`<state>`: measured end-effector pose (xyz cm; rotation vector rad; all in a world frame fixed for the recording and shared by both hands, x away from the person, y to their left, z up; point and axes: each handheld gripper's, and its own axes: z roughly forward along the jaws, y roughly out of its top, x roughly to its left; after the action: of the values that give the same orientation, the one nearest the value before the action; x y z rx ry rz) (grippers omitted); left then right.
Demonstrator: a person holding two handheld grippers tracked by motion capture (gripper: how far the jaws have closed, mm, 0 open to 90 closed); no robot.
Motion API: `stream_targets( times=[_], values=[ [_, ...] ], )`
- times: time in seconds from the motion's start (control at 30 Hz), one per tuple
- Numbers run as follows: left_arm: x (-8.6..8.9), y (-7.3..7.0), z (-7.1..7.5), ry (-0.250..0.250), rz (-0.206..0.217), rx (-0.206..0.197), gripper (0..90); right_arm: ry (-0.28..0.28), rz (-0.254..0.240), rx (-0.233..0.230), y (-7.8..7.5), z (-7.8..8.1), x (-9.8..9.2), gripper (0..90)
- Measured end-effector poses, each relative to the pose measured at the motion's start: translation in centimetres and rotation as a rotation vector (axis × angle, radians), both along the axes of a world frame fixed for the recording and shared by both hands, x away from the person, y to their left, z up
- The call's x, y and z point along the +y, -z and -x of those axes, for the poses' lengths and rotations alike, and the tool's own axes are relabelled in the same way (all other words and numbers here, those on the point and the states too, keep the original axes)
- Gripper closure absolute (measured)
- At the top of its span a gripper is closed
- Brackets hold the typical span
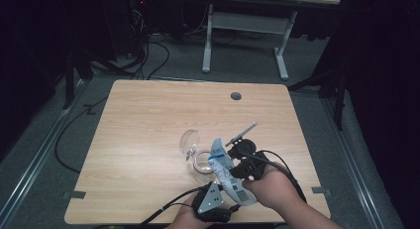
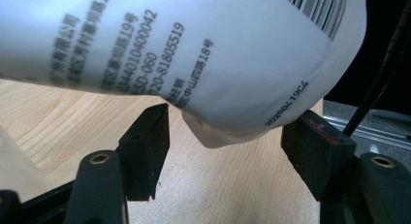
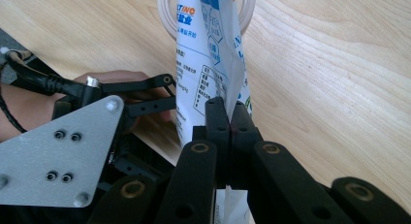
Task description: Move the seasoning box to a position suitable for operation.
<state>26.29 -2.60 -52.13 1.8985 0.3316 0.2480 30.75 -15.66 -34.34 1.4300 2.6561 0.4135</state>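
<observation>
1. the pouch (image 1: 228, 174) hangs tilted over the table's (image 1: 148, 120) near edge, long axis running down toward a clear jar (image 1: 202, 162).
2. right gripper (image 3: 229, 118) pinches it shut mid-body.
3. left gripper (image 2: 225, 136) (nearer the bottom end) gapes open around its corner.

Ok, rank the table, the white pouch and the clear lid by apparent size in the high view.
1. Table, by far the largest.
2. White pouch.
3. Clear lid, smallest; it looks edge-tilted, so the gap to the pouch is unsure.
</observation>
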Motion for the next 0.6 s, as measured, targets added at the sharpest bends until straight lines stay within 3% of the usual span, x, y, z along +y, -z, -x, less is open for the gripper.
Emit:
stream_targets(
  times=[0.3,0.37,0.6],
  values=[
    [0.2,-0.4,0.8,-0.034,-0.002,-0.034,48.2,0.000,-0.011,0.001,-0.2,0.1,0.2,90.0],
    [0.4,-0.5,0.8,-0.044,-0.006,-0.043,54.8,-0.002,-0.011,0.000,-0.3,0.1,0.2,90.0],
    [0.4,-0.7,1.2,-0.052,-0.008,-0.049,59.8,-0.020,0.005,0.002,-0.4,0.0,0.1,90.0]
  ],
)
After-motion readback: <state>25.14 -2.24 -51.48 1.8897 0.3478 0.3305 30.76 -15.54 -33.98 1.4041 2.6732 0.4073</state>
